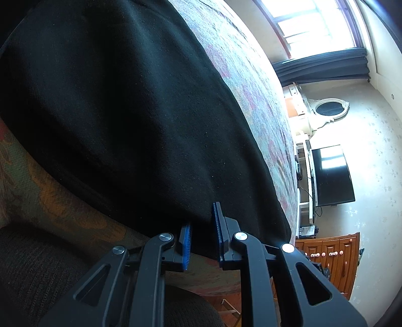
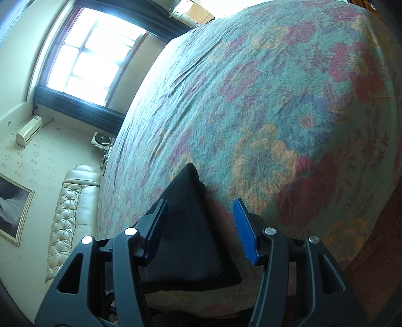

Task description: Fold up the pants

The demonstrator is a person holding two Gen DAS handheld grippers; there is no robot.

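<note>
Black pants (image 1: 113, 100) lie spread over a floral bedspread (image 1: 251, 88) and fill most of the left wrist view. My left gripper (image 1: 202, 218) is shut on their near edge, with black cloth pinched between the blue pads (image 1: 186, 239). In the right wrist view a pointed corner of the pants (image 2: 191, 226) rests on the bedspread (image 2: 276, 100). My right gripper (image 2: 201, 203) stands open around that corner. Its right pad (image 2: 245, 231) is clear of the cloth; the left pad sits close beside it.
The bed's far edge runs toward a bright window (image 1: 314, 22) with a dark curtain. A television (image 1: 331, 176) and a wooden dresser (image 1: 331, 254) stand by the wall. A cream tufted headboard (image 2: 67, 208), a fan (image 2: 101, 140) and a framed picture (image 2: 12, 208) show left of the bed.
</note>
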